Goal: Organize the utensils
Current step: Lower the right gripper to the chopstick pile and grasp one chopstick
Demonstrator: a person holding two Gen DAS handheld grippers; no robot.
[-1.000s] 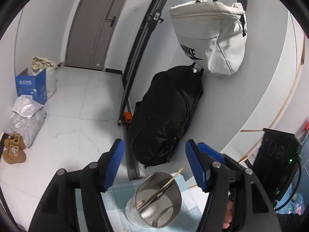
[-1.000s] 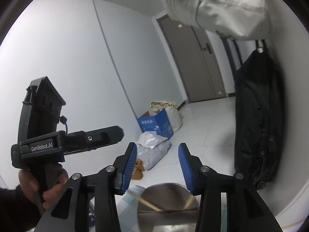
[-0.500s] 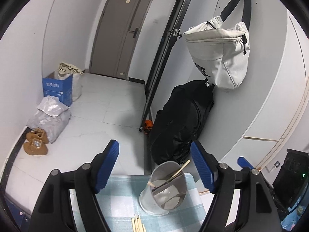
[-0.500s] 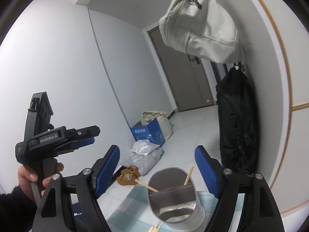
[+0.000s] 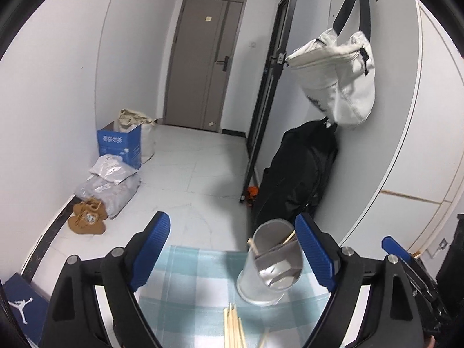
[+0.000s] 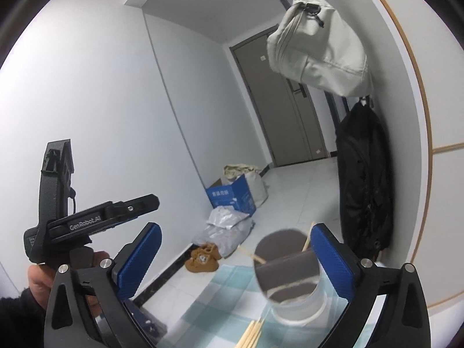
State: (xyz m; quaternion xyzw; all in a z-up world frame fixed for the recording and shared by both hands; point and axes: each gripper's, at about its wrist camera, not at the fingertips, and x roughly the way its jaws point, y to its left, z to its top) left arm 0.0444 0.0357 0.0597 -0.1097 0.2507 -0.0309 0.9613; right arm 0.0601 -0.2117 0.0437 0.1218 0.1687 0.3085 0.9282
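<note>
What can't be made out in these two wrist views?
- Loose chopsticks: left wrist view, cut off by the bottom edge, so no count.
- Metal holder: right wrist view, blurred; contents below the rim unclear.
- Blue box: print too small to read.
- Tablecloth: extent hidden by gripper fingers.

Bright, even light; fisheye-warped edges
</note>
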